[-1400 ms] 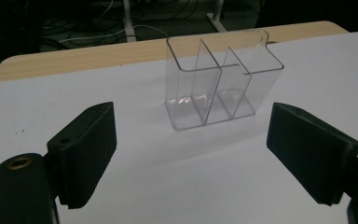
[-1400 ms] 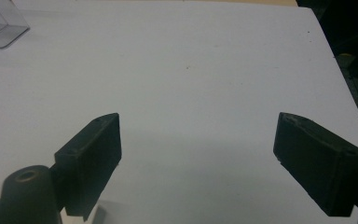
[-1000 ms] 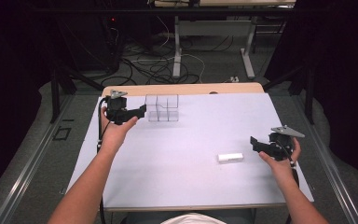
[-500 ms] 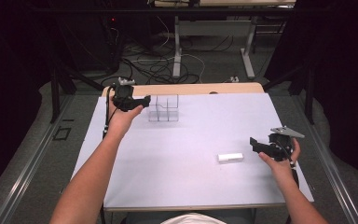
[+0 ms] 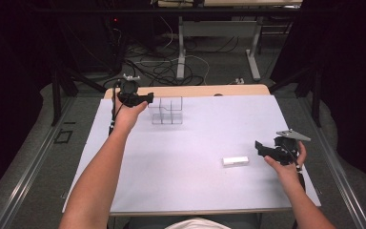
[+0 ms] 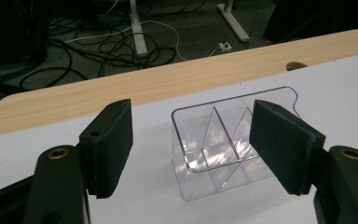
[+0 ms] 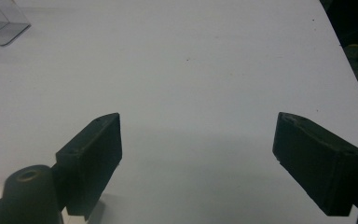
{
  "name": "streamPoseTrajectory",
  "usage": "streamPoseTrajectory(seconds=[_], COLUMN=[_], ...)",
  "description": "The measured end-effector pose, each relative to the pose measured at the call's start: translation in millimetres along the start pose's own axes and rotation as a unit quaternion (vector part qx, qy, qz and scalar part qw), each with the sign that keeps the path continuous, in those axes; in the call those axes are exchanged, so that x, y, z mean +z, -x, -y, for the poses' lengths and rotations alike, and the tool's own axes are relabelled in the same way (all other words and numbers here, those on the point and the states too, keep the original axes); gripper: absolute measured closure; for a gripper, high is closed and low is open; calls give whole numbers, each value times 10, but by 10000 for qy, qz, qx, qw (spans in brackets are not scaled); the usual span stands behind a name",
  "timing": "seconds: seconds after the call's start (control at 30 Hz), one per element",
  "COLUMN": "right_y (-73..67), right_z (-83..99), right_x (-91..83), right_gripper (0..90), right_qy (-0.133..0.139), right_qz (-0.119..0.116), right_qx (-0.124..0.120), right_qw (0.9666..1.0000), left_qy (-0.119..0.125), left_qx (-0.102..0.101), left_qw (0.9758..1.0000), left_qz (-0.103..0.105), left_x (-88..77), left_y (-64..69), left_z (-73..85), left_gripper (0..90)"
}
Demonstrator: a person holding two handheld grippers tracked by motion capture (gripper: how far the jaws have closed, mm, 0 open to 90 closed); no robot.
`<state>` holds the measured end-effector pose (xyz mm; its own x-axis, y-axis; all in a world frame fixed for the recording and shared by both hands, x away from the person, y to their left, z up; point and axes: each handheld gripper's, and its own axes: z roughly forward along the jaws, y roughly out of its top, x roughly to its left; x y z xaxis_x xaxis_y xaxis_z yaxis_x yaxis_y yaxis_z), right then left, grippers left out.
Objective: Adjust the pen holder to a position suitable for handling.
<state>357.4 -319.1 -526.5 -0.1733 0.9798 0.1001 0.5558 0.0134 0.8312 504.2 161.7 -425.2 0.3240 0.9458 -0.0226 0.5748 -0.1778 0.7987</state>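
A clear plastic box (image 5: 167, 110) with inner dividers stands at the far left part of the white table cover (image 5: 190, 181), near the wooden table edge (image 5: 195, 90). Its compartments look empty; in the left gripper view the box (image 6: 219, 144) shows thin walls that cross inside and nothing between them. Its long axis runs left to right along the far edge in the high view.

A small white block (image 5: 235, 161) lies flat on the cover at the near right, well apart from the box, with its long side also left to right.

The left gripper (image 5: 145, 99) is just beside the left end of the box, with its jaws wide apart and holding nothing. Compared with one second ago, it has moved farther from the person and more to the box's end. The right gripper (image 5: 259, 149) rests near the block, to the right of it, jaws wide and empty, in the same place as before.
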Motion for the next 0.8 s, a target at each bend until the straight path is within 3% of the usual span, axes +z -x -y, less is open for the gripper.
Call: streamPoseTrajectory(seconds=[0.17, 0.5, 0.7, 0.8], right_y=[-2, 7, -4, 1], right_z=[4, 4, 6, 6], right_x=[4, 19, 27, 28], right_gripper=[149, 149, 150, 150], right_qy=[-30, -43, -73, -74], right_qz=[-6, -56, -68, -81], right_qx=[3, -63, -45, -58], right_qw=[10000, 10000, 9999, 9999], left_qy=[-51, -247, -395, -411], left_qx=[-75, 31, -96, -285], left_qw=[10000, 9997, 9992, 9987], left_qz=[14, -59, -66, -69], left_x=[110, 278, 352, 389], left_y=[-28, -65, -83, -85], left_z=[14, 61, 82, 97], left_gripper=[345, 397, 410, 438])
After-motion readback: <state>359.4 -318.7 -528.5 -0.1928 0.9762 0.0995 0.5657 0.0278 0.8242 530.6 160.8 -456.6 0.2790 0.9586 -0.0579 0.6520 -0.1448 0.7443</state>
